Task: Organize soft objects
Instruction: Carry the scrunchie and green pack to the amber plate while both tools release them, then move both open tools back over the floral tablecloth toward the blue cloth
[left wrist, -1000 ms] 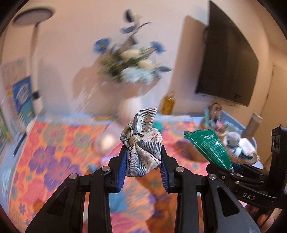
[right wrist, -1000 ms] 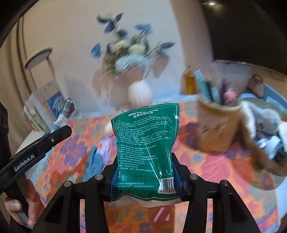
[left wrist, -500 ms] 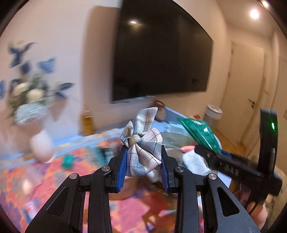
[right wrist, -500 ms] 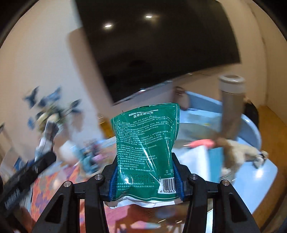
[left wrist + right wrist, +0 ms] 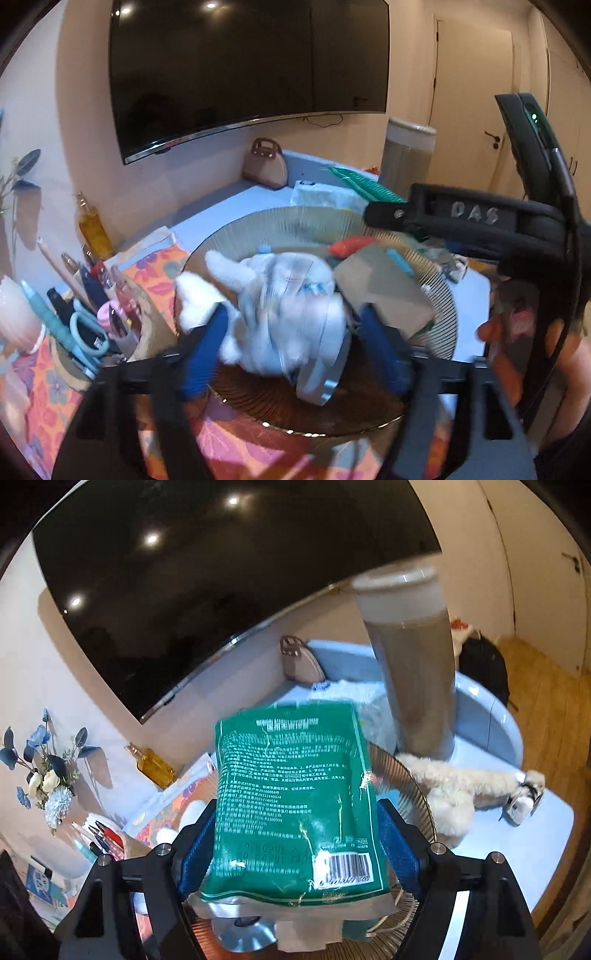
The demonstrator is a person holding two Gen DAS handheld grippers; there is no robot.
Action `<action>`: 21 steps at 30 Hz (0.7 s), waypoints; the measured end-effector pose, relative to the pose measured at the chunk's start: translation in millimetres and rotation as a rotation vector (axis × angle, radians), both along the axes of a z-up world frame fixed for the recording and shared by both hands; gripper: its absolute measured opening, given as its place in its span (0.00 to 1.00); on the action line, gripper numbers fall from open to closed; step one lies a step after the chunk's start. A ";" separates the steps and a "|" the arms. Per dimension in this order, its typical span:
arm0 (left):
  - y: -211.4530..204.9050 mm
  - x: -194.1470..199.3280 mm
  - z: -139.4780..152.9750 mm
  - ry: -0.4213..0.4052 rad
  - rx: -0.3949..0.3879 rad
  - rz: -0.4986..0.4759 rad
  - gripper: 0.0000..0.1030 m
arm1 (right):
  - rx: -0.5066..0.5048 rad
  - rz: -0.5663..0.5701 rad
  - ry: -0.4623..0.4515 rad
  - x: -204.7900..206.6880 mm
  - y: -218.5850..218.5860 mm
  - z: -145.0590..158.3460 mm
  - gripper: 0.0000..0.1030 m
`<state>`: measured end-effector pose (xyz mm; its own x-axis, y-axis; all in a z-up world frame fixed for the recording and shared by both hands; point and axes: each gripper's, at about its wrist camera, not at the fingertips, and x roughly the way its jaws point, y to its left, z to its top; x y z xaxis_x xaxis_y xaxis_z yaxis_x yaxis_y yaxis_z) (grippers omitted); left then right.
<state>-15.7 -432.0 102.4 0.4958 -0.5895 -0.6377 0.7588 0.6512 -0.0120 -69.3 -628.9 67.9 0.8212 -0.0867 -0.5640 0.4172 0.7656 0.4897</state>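
Both hands have swung from the flowered cloth side of the surface to the round ribbed tray (image 5: 439,291), and both sets of jaws have just been opening over it.

The left gripper (image 5: 291,332) now stands with its jaws spread. A second ago they pinched a plaid scrunchie; now a blurred pale bundle (image 5: 295,317) lies between the blue pads, over the tray. The blur hides whether the scrunchie is part of it, and whether the pads touch it I cannot tell; it looks released or dropping.

The right gripper (image 5: 295,849) has spread its jaws too. The green pouch (image 5: 295,805), clamped upright half a second ago, now sits tilted and loose between the pads, its lower edge sagging toward the tray's rim (image 5: 417,794). It looks let go, though it has not yet cleared the jaws.

A fluffy white toy (image 5: 454,786) lies on the blue surface just beyond the tray, beside a tall grey canister (image 5: 410,664).

So this is the drop-off: two soft things are being delivered to the tray. Next, I judge, both grippers must pull back clear without dragging anything out.
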 end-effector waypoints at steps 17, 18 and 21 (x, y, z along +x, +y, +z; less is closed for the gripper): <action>146.3 -30.4 33.3 -0.006 -0.096 0.195 0.78 | -0.181 0.072 0.033 -4.5 49.7 31.3 0.97; 164.5 -32.3 32.7 0.009 -0.111 0.221 0.78 | -0.153 0.085 0.001 -11.8 53.9 33.3 0.97; 225.5 -33.9 27.1 0.055 -0.157 0.331 0.78 | -0.133 0.123 -0.050 -26.4 75.4 39.4 0.97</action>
